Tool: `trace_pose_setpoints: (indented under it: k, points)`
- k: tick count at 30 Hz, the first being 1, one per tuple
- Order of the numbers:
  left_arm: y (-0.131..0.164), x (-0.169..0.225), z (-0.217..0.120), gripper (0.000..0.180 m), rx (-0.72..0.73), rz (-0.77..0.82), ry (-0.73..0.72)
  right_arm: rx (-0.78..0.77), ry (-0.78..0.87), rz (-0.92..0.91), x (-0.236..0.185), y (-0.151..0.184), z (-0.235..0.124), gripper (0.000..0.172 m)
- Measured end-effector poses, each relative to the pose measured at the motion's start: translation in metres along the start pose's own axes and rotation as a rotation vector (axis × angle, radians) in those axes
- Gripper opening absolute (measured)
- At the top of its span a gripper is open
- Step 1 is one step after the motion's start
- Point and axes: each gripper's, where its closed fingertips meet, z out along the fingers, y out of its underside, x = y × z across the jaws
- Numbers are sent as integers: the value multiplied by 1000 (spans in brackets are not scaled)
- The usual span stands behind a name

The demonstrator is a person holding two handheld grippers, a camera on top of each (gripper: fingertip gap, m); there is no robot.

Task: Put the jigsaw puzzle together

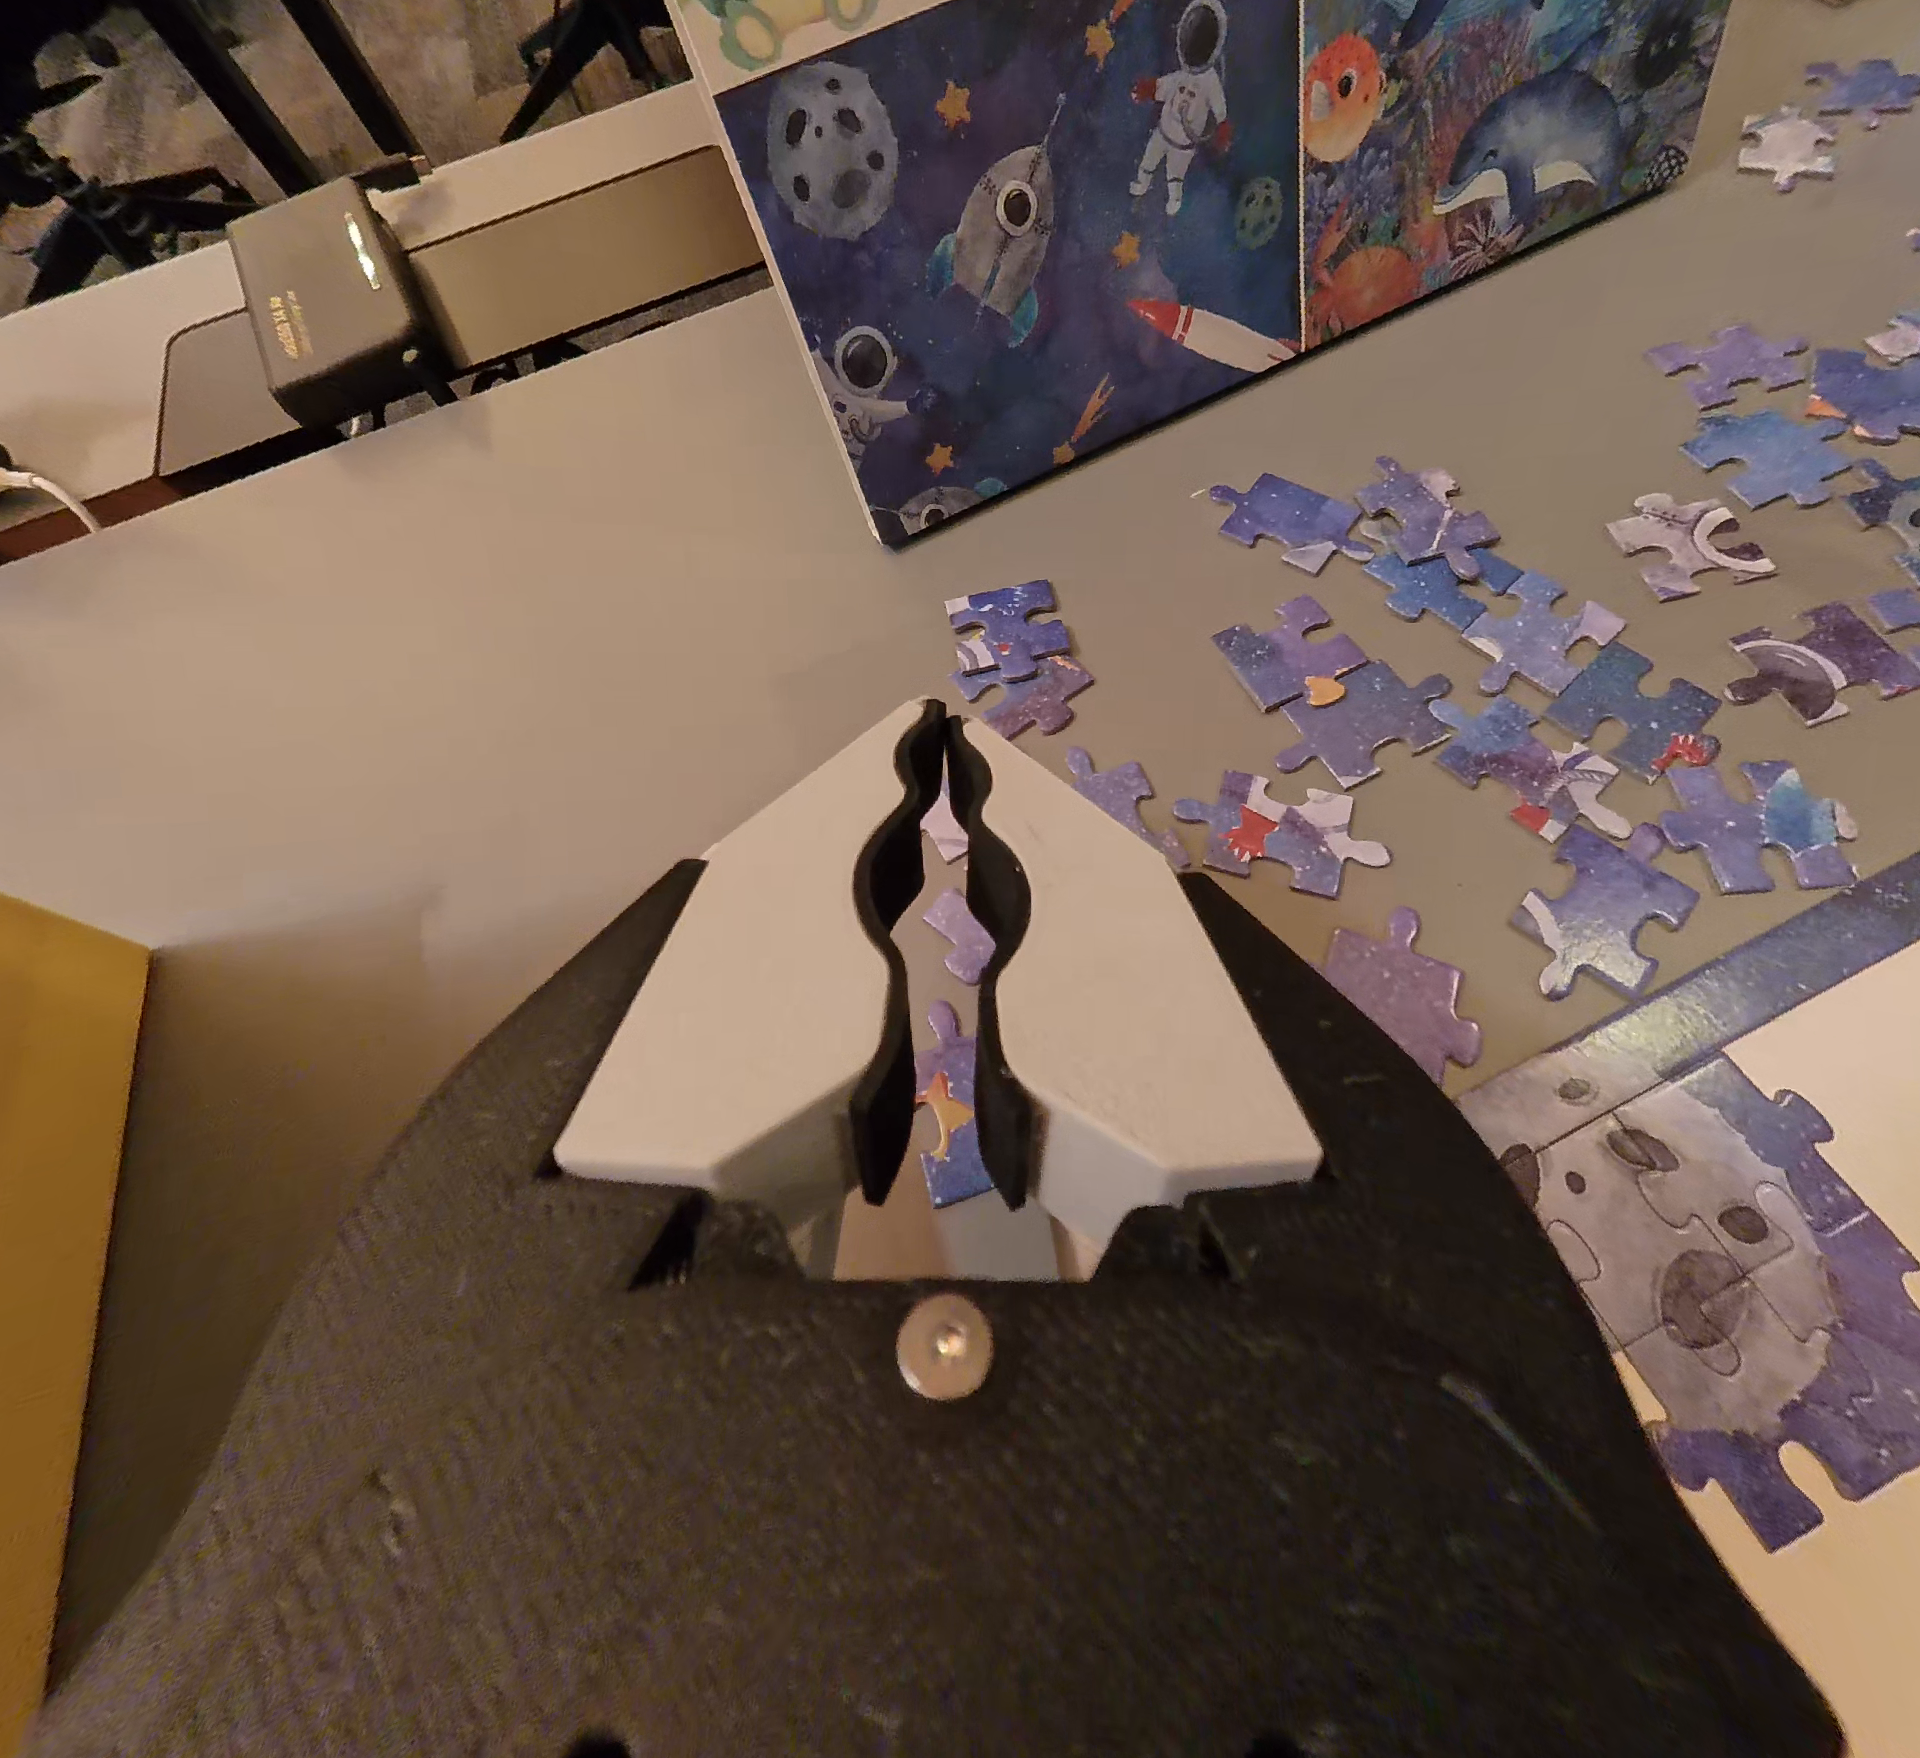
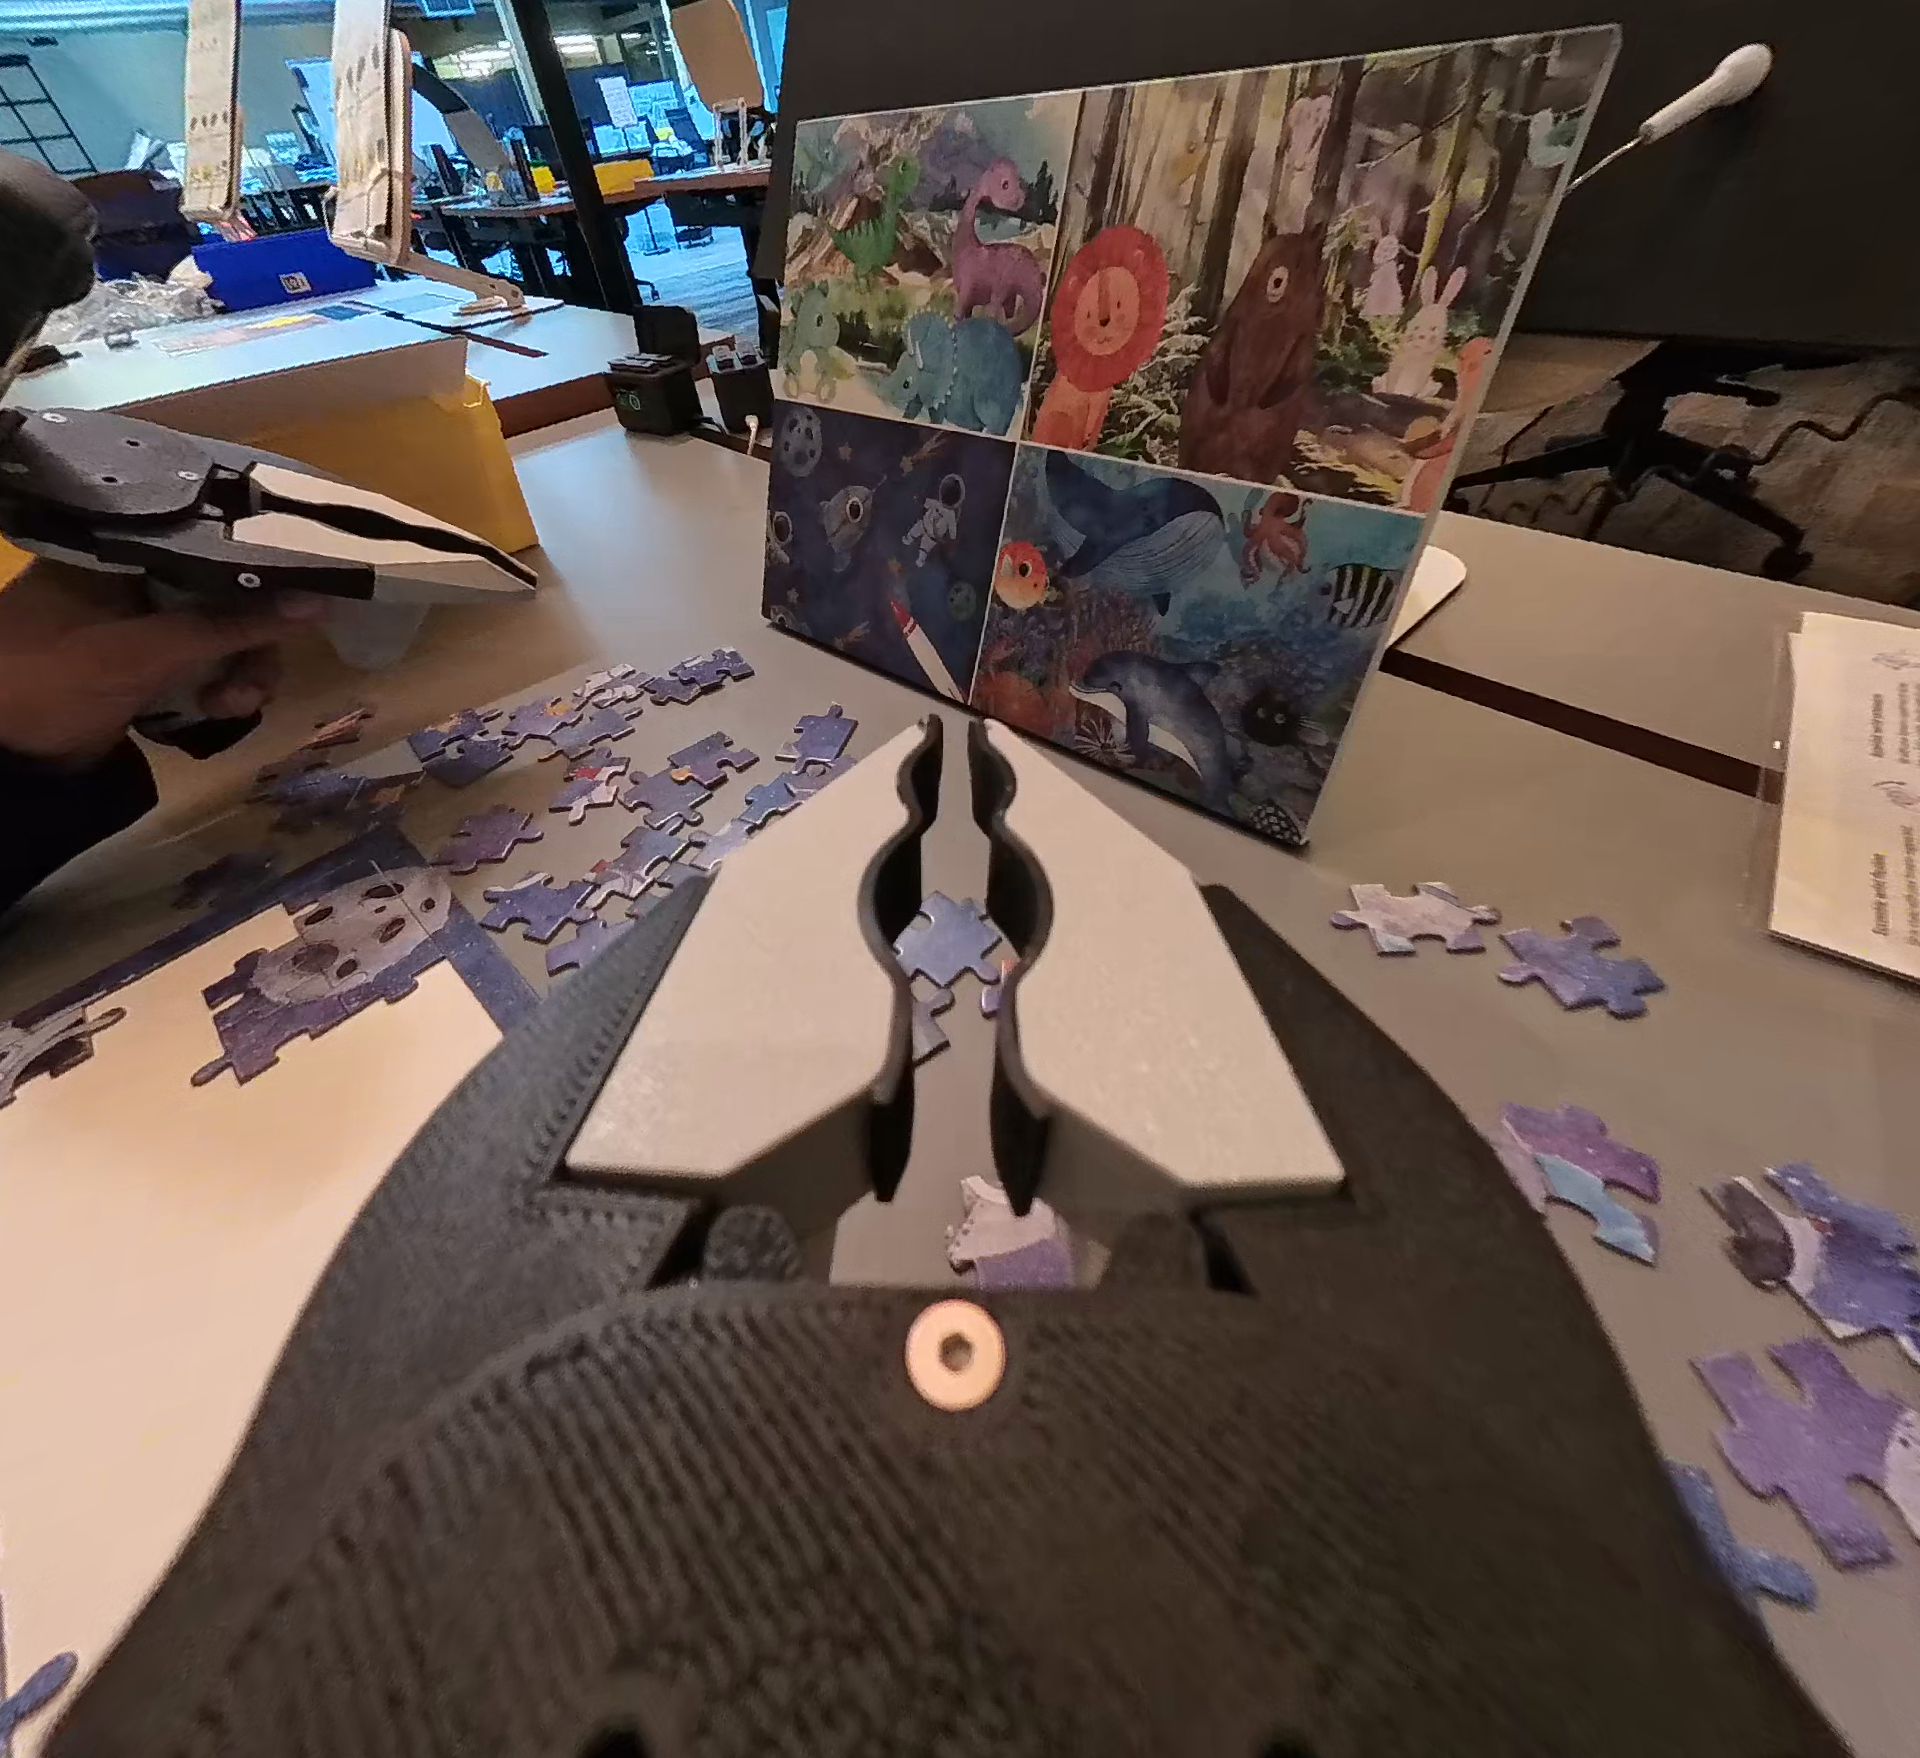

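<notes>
The left gripper [image 1: 940,721] hovers over the bench [image 1: 468,669], fingers closed tip to tip on nothing — loose puzzle pieces [image 1: 1455,700] lie to its right in the frame. The right gripper [image 2: 954,737] shows a narrow slit, empty; a blue piece [image 2: 948,939] lies on the bench below it.

A grey table [image 2: 1558,877] carried scattered purple puzzle pieces [image 1: 1507,669], with a propped picture board [image 2: 1143,420] (four painted scenes) at twelve o'clock. At seven o'clock lay a white board [image 2: 208,1189] bearing a partly assembled moon section [image 2: 343,950]. A printed sheet in a clear sleeve [image 2: 1849,794] sat at three o'clock, a yellow box [image 2: 457,472] at ten o'clock, and a small black device [image 1: 332,295] beyond the table's edge.
</notes>
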Motion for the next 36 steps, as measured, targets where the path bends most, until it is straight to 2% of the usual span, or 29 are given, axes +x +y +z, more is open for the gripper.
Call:
trace_pose_setpoints:
  k: [16,20,26,36]
  points:
    - [1,-2,0,0,-2,-2,-6,32,-3,26,2,-6,-4,3]
    - [1,-19,-3,0,4,0,-74,40,2,25,3,-8,-5,3]
    - [7,-40,-9,0,5,-61,-94,56,0,19,1,-13,-9,4]
    - [11,-43,-8,0,-13,-45,-105,56,3,13,1,-14,-9,4]
